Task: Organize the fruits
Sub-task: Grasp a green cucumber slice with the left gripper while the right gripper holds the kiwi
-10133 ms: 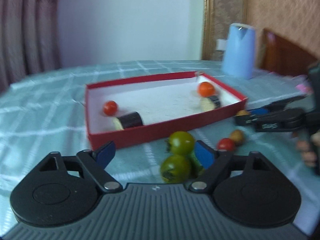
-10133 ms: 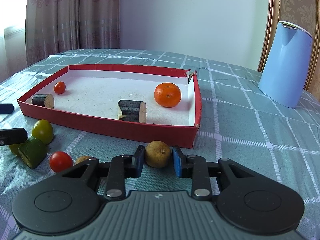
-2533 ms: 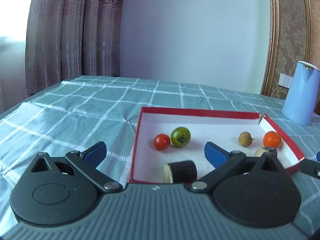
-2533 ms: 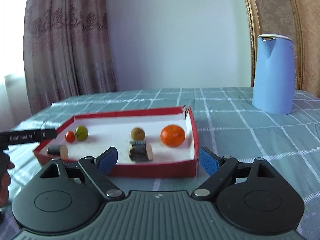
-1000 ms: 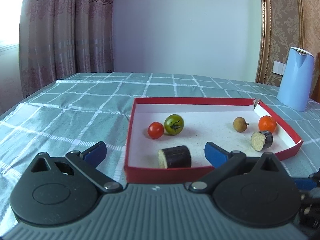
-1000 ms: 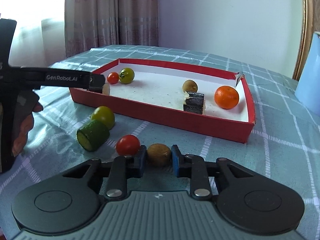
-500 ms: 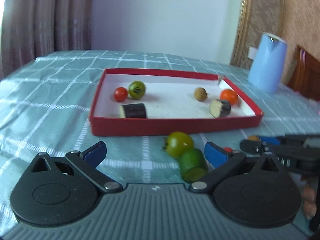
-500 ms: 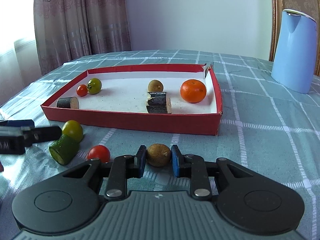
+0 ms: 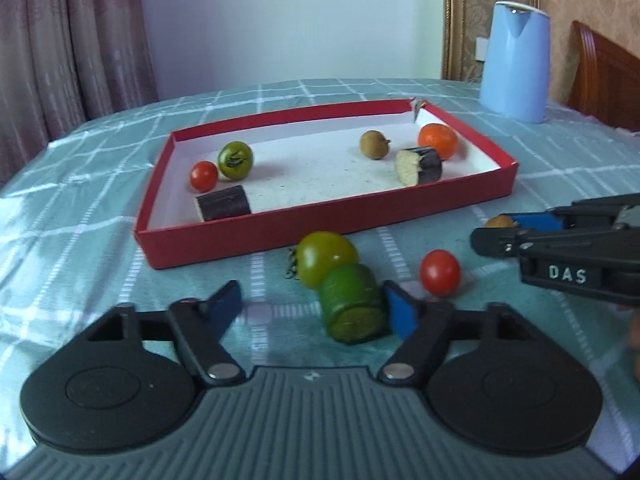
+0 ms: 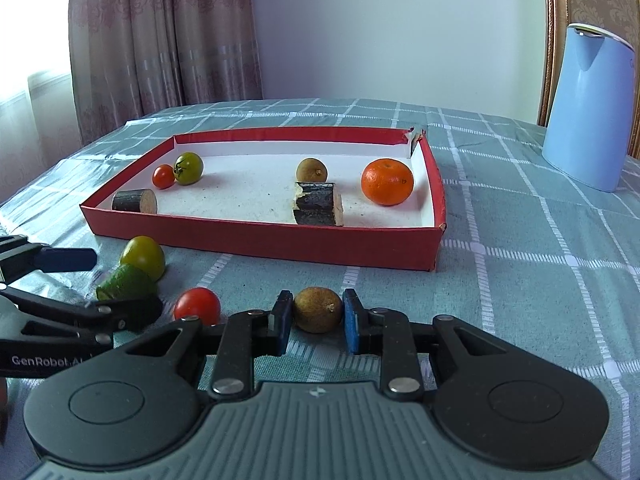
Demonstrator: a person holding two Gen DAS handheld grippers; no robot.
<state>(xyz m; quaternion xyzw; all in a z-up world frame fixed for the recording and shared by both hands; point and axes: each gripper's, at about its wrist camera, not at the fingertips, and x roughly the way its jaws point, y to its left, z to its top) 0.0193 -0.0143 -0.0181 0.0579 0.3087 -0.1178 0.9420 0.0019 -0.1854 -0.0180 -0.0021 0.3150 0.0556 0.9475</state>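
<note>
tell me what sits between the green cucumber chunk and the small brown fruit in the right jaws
A small red cherry tomato lies on the checked tablecloth between the green cucumber chunk and the small brown fruit clamped in the right gripper; the right wrist view shows it.

Table covered by green checked cloth, red box set on it, blue jug behind, yellow-green tomato, cucumber piece, red tomato, brown fruit laid before box.

We are in a home: patterned curtains, a checked cloth on the tabletop, a blue kettle, wallpapered wall.
</note>
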